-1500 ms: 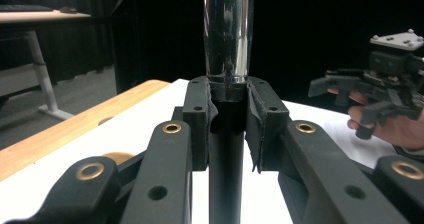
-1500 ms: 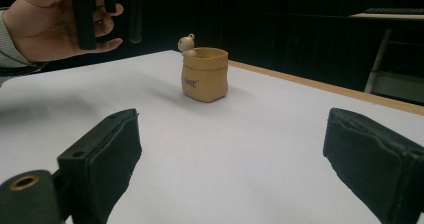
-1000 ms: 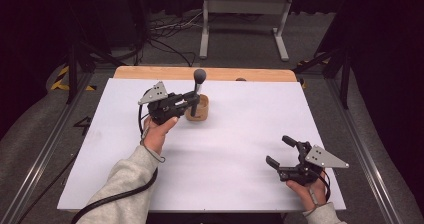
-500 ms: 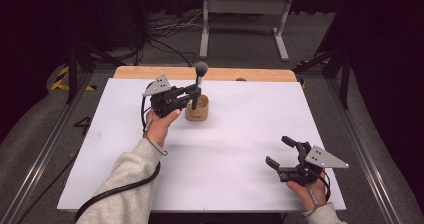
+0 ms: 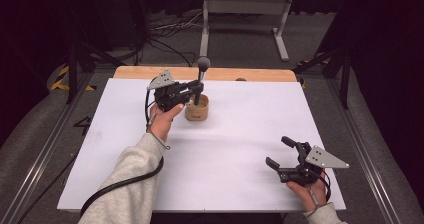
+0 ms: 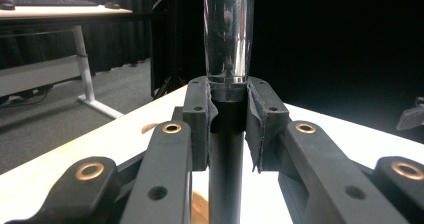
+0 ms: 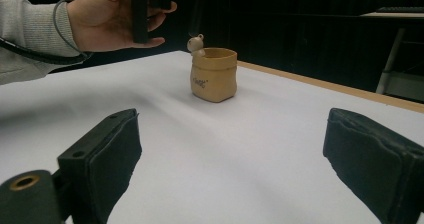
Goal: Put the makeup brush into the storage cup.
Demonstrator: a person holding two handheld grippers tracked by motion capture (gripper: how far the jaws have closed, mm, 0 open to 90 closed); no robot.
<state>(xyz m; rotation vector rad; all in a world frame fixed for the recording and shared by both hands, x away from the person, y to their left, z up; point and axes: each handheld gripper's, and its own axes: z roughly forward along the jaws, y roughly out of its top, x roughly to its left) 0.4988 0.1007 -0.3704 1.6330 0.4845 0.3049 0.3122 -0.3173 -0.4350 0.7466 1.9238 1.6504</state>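
In the high view, the left gripper (image 5: 199,87) sat above the centre of the frame, its fingers pinching the dark shaft of a round-headed tool (image 5: 202,74) that stood upright in a small tan cup (image 5: 197,110) on the white tabletop (image 5: 235,134). The left gripper view showed the pads (image 6: 199,129) pressed against both sides of the tool (image 6: 227,59), just below its shiny metal part. At lower right, the right gripper (image 5: 277,154) rested low over the tabletop, well apart from the cup, fingers spread with nothing between them.

The utensil (image 5: 201,79) stands upright, apparently inside the cup (image 5: 197,109), far-left on the table (image 5: 240,134).
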